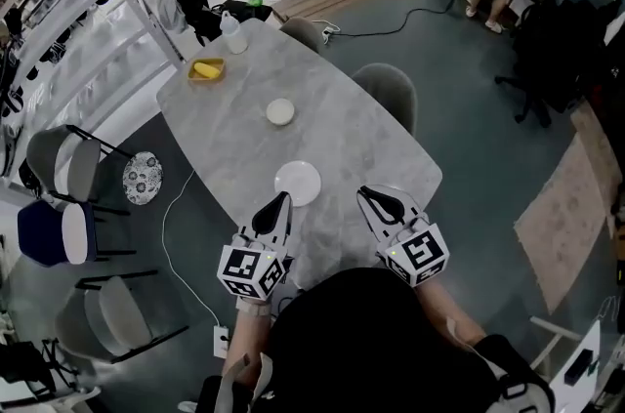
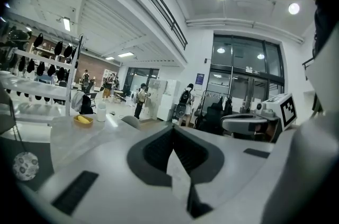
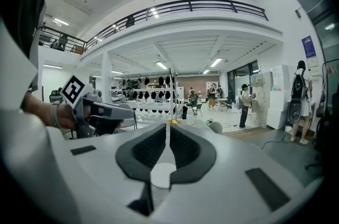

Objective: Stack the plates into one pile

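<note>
1. Off to the left, down beside the table (image 1: 342, 128), lies a dotted thing (image 1: 143, 178). It is round and may be a plate too, but I cannot tell. If it is one, the pile could end up missing it.
2. At the far end sit a yellow dish (image 1: 206, 69) and a bottle (image 1: 232, 32). A long reach that goes too far could knock the bottle over.
3. Next comes the left gripper (image 1: 283, 198). Its fingers are squeezed tight together and hold nothing. Its tip is just beside the near rim of the big plate (image 1: 298, 183), and I cannot tell if they touch. If it goes forward closed like this, it can only shove the plate, not grab it.
4. The small plate (image 1: 280, 112) lies flat in the middle of the table, well apart from the big plate. It has to be carried over. The table looks smooth and the plate sits low, so a finger may not get under the rim. The plate may slide away, or tip and drop on the way.
5. The big plate is near the person's edge. A hard push could send it off the table. If it goes on top of the small plate, the pile may wobble.
6. On the right is the right gripper (image 1: 363, 193). Its fingers are close together too, with just a thin line between them, and it is empty. It must open first. It is also near the left gripper, so the two could bump over the big plate.
</note>
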Demonstrator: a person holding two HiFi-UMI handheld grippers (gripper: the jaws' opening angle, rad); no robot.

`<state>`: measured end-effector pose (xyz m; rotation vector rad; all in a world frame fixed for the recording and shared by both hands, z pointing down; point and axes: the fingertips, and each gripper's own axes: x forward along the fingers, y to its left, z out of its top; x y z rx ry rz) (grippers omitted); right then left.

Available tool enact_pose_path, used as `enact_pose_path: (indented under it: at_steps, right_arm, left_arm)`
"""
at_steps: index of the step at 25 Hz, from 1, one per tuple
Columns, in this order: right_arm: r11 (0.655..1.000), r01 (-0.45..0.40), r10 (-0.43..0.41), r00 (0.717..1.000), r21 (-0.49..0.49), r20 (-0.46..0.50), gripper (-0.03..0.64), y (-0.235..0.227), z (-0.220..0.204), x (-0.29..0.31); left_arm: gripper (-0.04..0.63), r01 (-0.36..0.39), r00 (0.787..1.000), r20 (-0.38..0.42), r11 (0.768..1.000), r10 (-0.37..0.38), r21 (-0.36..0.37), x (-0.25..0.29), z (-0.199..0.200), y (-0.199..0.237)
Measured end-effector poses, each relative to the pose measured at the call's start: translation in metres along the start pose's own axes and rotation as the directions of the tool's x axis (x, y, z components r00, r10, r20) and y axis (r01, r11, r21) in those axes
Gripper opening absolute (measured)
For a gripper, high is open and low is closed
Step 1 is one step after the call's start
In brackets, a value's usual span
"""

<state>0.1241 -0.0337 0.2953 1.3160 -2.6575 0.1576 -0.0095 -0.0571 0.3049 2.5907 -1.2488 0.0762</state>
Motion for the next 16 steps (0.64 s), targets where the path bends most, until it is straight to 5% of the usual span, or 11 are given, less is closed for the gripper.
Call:
enact_pose_path:
  at_steps: [16]
  right_arm:
    - [0.999, -0.041, 0.042, 0.999, 0.005, -0.025, 0.035, 0.017, -0.014, -0.003]
  left_arm:
    - [0.008, -0.021, 1.000, -0.002, 0.998, 0.021, -0.055, -0.021, -0.014, 0.002]
